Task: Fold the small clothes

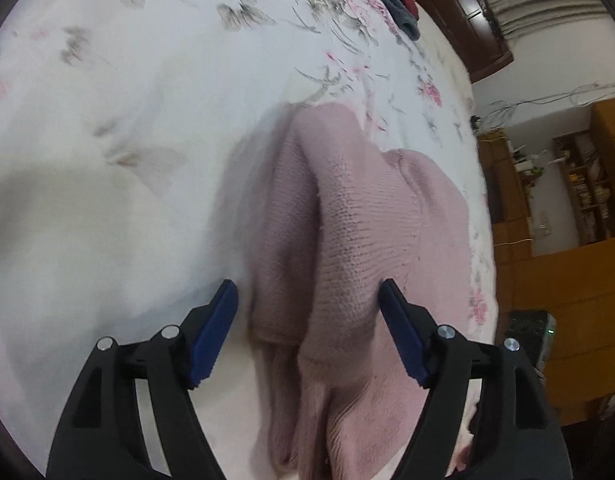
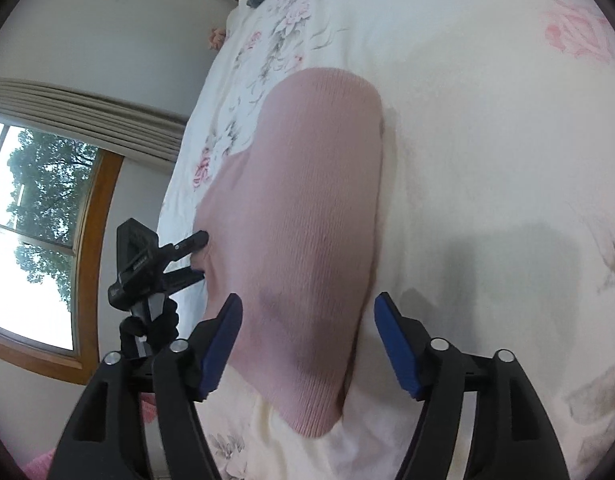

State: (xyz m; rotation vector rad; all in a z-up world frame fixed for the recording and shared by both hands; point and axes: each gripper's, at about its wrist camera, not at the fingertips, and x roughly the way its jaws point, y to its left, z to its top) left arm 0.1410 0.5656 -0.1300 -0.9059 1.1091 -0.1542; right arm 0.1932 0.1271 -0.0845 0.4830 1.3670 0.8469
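Pink knitted garment [image 2: 303,208] lies partly folded, still bunched, on floral bedsheet [image 2: 487,128]. Left claw [image 1: 307,312] and right claw [image 2: 307,320] both spread, empty. Flattening and final folds remain.

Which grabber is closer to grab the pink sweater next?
Probably the left. The left gripper is open with a raised fold of the pink sweater between its fingers. The right gripper is open too, above flat knit.
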